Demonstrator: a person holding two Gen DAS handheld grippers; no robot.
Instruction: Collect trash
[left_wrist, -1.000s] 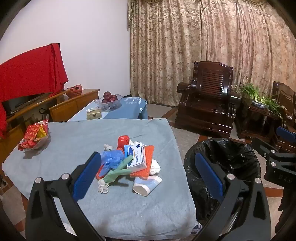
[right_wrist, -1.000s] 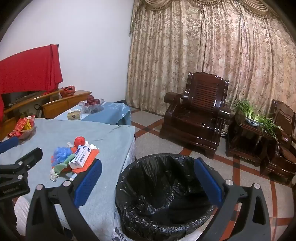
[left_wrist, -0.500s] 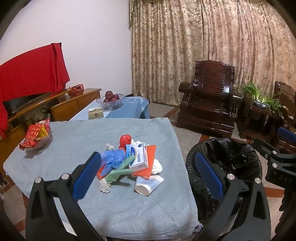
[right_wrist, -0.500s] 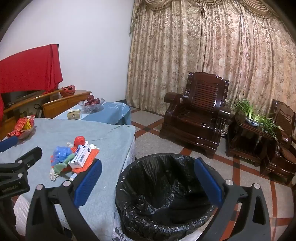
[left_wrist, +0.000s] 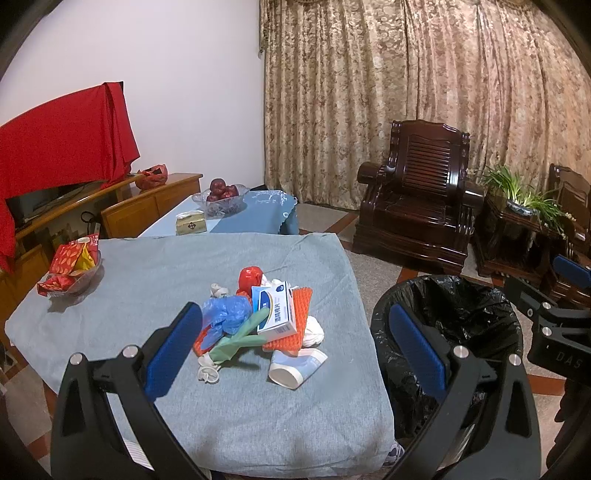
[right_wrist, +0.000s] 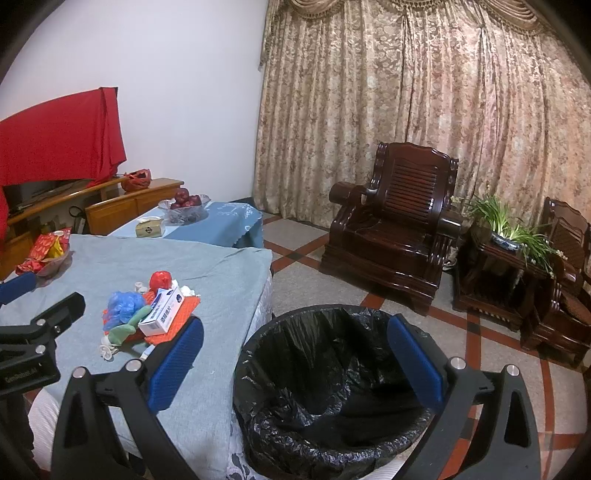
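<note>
A: Between the blue pads of the left gripper (left_wrist: 295, 347) nothing is held; the jaws are spread wide, and the trash pile (left_wrist: 258, 321) is framed beyond them, well apart from the tips. The right gripper (right_wrist: 295, 363) is likewise spread wide and empty, held above the black-lined bin (right_wrist: 332, 384).

B: Where is the trash found, exactly?

A: It is heaped near the middle of the grey-clothed table (left_wrist: 147, 273): a white box (left_wrist: 275, 312) lies on an orange mat (left_wrist: 301, 325), a blue bag (left_wrist: 225, 314) and a green piece are beside it, and a tipped paper cup (left_wrist: 295, 369) lies nearest the front edge.

B: How should the first pick be made?

A: One loose item on the outside is probably best taken, the cup or the box, so that the heap is not dragged. The pads should be closed across a narrow side, and the cloth should not be pinched.

B: And the room for carrying?

A: The bin stands just beside the table's right edge, below the tabletop, so a short sideways carry is judged enough. Bare cloth is left all around the pile. The snack bowl (left_wrist: 70, 273) at the far left is well clear.
</note>
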